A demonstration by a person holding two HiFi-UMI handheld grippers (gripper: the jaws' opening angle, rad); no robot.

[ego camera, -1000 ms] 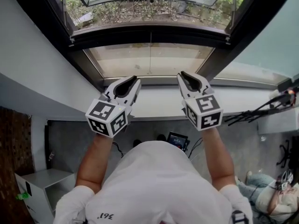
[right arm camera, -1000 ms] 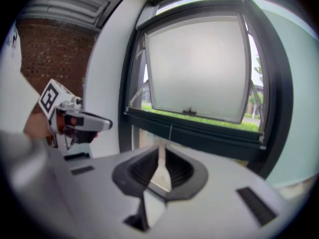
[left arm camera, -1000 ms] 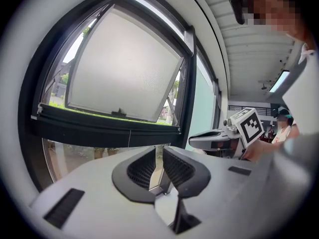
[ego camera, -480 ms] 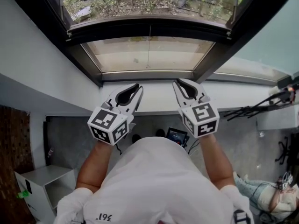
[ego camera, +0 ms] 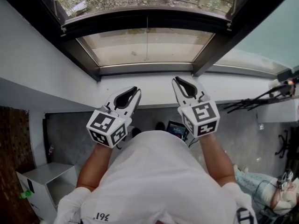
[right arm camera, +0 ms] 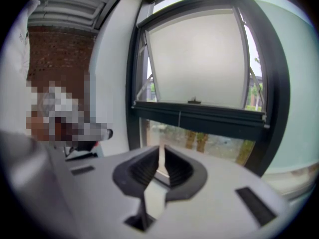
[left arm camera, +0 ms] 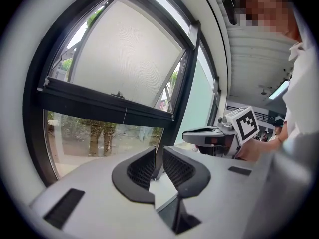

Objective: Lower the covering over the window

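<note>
Black ribbed pads (left arm camera: pixel 142 169) of the left gripper (ego camera: pixel 134 91) stood a slit apart, empty. The right gripper (ego camera: pixel 177 80) had just been narrowing on nothing. Past the white sill (ego camera: pixel 154 94), a thin pull cord (ego camera: pixel 147 37) hung vertically from the dark rail (ego camera: pixel 147 18), which seemingly housed the covering. The cord lay far off, between both grippers.

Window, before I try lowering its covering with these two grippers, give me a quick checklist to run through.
1. Left gripper empty: ok; jaws a narrow gap apart, nothing between them.
2. Right gripper empty: ok; jaws have just closed a little further, a narrow gap shows, nothing between them.
3. Covering found: cannot tell; the lower pane is bare and no covering edge shows.
4. Thin cord gripped: not ok; it hangs at mid-window, beyond both grippers.
5. Upper sash shut: not ok; it tilts open outward.
</note>
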